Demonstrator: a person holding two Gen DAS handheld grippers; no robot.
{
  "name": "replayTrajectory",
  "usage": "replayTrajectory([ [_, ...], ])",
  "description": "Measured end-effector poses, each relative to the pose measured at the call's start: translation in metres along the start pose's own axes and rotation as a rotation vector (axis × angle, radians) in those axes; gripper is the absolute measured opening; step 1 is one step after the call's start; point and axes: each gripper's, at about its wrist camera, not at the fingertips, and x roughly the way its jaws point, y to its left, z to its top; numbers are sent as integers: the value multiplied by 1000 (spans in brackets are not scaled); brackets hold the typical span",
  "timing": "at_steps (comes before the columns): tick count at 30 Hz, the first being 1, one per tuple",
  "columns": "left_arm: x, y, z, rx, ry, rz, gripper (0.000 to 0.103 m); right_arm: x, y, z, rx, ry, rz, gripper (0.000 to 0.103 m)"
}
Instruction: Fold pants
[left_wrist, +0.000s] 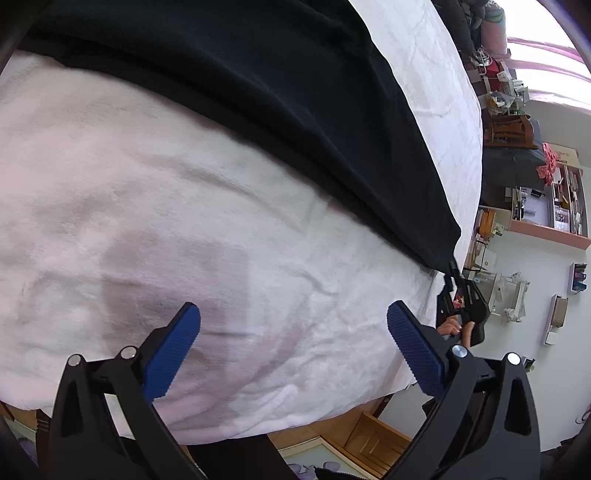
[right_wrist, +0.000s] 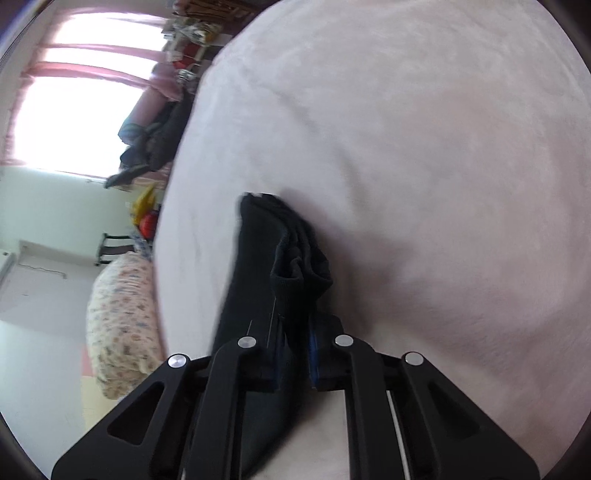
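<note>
Black pants (left_wrist: 288, 99) lie stretched across a pale pink blanket (left_wrist: 155, 229) on a bed. My left gripper (left_wrist: 293, 332) is open and empty above the blanket, short of the pants' near edge. My right gripper (right_wrist: 295, 354) is shut on a bunched end of the pants (right_wrist: 280, 258). In the left wrist view the right gripper (left_wrist: 456, 284) shows at the bed's right edge, pinching the pants' far corner, with a hand behind it.
A floral pillow (right_wrist: 122, 328) lies beside the bed. Dark clothes (right_wrist: 155, 136) are piled near the window. Shelves and cluttered furniture (left_wrist: 546, 199) stand past the bed's edge. A wooden floor and drawer (left_wrist: 369, 435) show below the blanket edge.
</note>
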Motion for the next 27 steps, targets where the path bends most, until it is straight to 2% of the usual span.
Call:
replayTrajectory([
  [3, -7, 9, -1, -18, -18, -2, 101, -2, 26, -4, -48, 6, 73, 10],
  [7, -17, 21, -1, -36, -32, 8, 101, 5, 74, -19, -154, 56, 142, 10],
  [12, -34, 42, -2, -63, -68, 0, 101, 22, 143, -58, -317, 151, 217, 10],
  [17, -51, 66, -3, -110, -88, -17, 101, 51, 207, -117, -454, 281, 288, 10],
  [21, -66, 86, -3, -139, -111, -31, 101, 82, 251, -177, -532, 401, 328, 10],
  [27, -88, 111, -3, -173, -145, -45, 101, 122, 276, -245, -587, 532, 315, 10],
])
